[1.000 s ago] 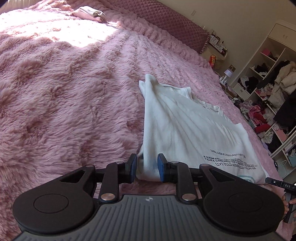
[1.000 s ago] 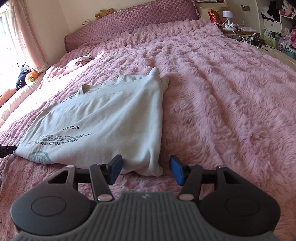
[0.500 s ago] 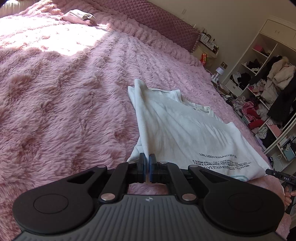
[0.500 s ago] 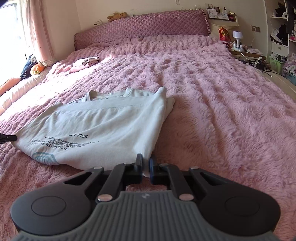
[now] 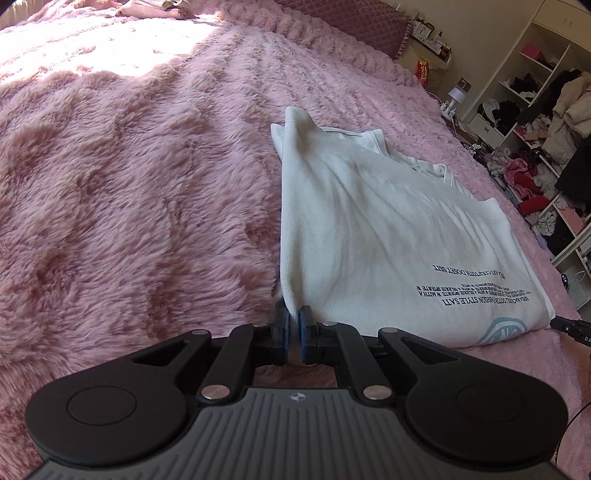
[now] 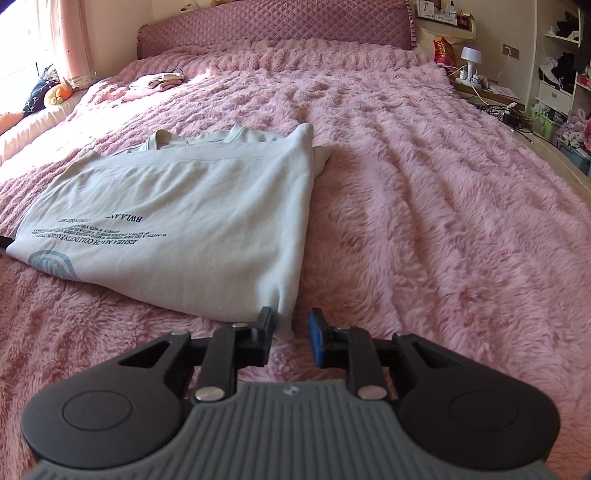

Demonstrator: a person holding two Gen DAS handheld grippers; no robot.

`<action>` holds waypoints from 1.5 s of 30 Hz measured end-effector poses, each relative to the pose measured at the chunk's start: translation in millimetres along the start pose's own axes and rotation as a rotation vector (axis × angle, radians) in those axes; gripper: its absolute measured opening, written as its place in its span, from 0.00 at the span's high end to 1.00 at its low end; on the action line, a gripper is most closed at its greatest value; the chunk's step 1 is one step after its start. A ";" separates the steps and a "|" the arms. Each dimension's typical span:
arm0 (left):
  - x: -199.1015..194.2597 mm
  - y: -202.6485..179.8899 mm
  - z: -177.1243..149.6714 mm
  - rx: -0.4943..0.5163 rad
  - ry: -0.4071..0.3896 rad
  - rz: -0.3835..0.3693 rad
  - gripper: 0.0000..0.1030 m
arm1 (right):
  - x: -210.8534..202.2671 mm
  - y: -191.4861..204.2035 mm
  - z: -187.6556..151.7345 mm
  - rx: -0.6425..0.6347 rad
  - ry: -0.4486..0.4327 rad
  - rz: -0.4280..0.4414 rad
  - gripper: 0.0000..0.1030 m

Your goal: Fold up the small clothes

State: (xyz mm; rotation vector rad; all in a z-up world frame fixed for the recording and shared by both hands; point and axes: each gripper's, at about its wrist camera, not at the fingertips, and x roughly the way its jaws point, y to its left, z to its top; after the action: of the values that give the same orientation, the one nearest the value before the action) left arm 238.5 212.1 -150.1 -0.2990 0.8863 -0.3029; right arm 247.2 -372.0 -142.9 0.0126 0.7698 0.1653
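Right gripper reopened since half-second ago, jaws spread around near shirt corner; my left gripper pinching near corner, anchoring fold.

Bed: covered by a pink fluffy blanket.
On blanket: a folded white shirt; small folded clothes laid near the headboard.

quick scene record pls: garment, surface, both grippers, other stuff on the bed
garment: white T-shirt, partly folded, printed text and a blue logo showing
surface: pink fluffy bedspread
left gripper: nearly shut on the shirt's near corner, narrow gap between the pads
right gripper: open, shirt corner lying between its fingers
other: small pile of pale clothes far up the bed near the headboard
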 end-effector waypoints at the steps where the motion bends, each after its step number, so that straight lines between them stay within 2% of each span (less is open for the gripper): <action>1: -0.9 -2.5 0.7 0.010 0.002 0.015 0.91 | -7.7 5.5 1.6 0.007 -0.030 -0.015 0.81; 4: -3.8 -10.5 4.0 0.039 0.007 0.051 0.90 | -24.8 32.9 8.6 -0.005 -0.104 -0.027 0.73; 8: -10.5 -22.1 7.4 0.096 0.022 0.094 0.85 | -32.8 84.4 19.9 -0.053 -0.145 0.070 0.68; 12: -19.3 -32.2 8.6 0.135 0.012 0.107 0.80 | -27.5 142.3 26.8 -0.091 -0.147 0.205 0.68; 15: -26.5 -39.2 11.0 0.151 -0.002 0.114 0.79 | -20.5 176.3 29.0 -0.114 -0.149 0.253 0.67; 20: -37.1 -45.9 15.0 0.150 -0.030 0.095 0.76 | -6.0 218.9 32.7 -0.099 -0.120 0.286 0.65; 23: -37.8 -50.3 17.6 0.167 -0.026 0.093 0.76 | 0.4 242.5 35.0 -0.110 -0.111 0.316 0.59; 25: -39.6 -50.5 18.2 0.169 -0.026 0.096 0.76 | 6.1 256.7 37.4 -0.107 -0.107 0.330 0.59; 28: -47.8 -47.3 20.9 0.146 -0.057 0.098 0.76 | 11.9 268.7 42.1 -0.132 -0.126 0.289 0.59; 32: -55.4 -46.2 23.5 0.097 -0.108 0.059 0.73 | 34.0 261.1 66.3 -0.143 -0.188 0.182 0.59; 35: -46.2 -52.1 21.5 0.085 -0.100 0.002 0.70 | 65.4 246.7 94.9 -0.101 -0.229 0.094 0.59; 36: -41.1 -54.7 20.2 0.092 -0.093 -0.005 0.66 | 75.8 245.4 103.1 -0.102 -0.234 0.059 0.60; 38: -28.9 -58.9 16.4 0.114 -0.071 -0.005 0.66 | 106.0 239.6 127.1 -0.102 -0.236 -0.023 0.60; 43: -1.1 -49.4 5.2 0.096 -0.015 -0.009 0.66 | 171.8 225.7 176.8 -0.070 -0.167 -0.151 0.60; 45: 4.4 -42.9 -0.2 0.091 -0.013 -0.020 0.66 | 196.1 222.1 192.9 -0.106 -0.119 -0.213 0.60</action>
State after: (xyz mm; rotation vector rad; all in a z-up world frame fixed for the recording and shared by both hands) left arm 235.2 171.1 -137.2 -0.2254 0.8547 -0.3589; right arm 487.3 -113.2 -124.0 -0.1583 0.6379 0.0028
